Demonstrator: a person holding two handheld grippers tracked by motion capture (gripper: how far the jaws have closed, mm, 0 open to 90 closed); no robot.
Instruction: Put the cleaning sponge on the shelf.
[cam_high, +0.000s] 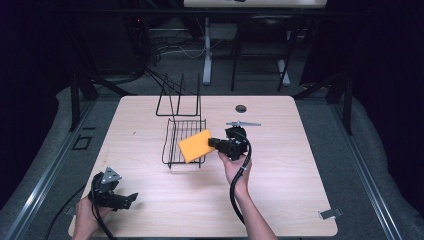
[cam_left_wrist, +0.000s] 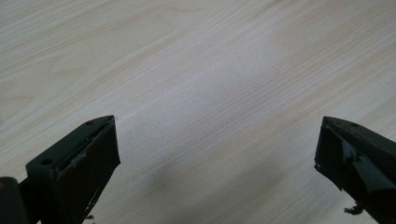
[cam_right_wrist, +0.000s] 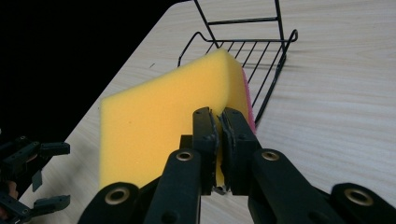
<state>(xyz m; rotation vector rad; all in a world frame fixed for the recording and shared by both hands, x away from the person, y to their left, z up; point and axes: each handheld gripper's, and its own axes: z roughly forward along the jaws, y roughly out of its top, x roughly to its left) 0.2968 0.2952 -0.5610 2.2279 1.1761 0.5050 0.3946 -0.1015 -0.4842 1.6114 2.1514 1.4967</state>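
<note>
Sponge (cam_high: 195, 145): yellow, pinched by its edge in right gripper (cam_high: 216, 143) jaws, held over the rack's (cam_high: 172, 147) right rim.
Long axis: slanting toward the rack.
Left gripper (cam_high: 131, 198): jaws wide apart, empty, over counter (cam_high: 285, 165), well away.

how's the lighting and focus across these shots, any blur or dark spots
High view: table evenly lit, surroundings dark. Left gripper view: soft shadow on the wood between the open jaws, which are blurred. Right gripper view: sponge bright and sharp, black beyond the table edge.

Each hand-held gripper (cam_high: 214, 142) is black (round screw bosses), trailing a thick black cable.
</note>
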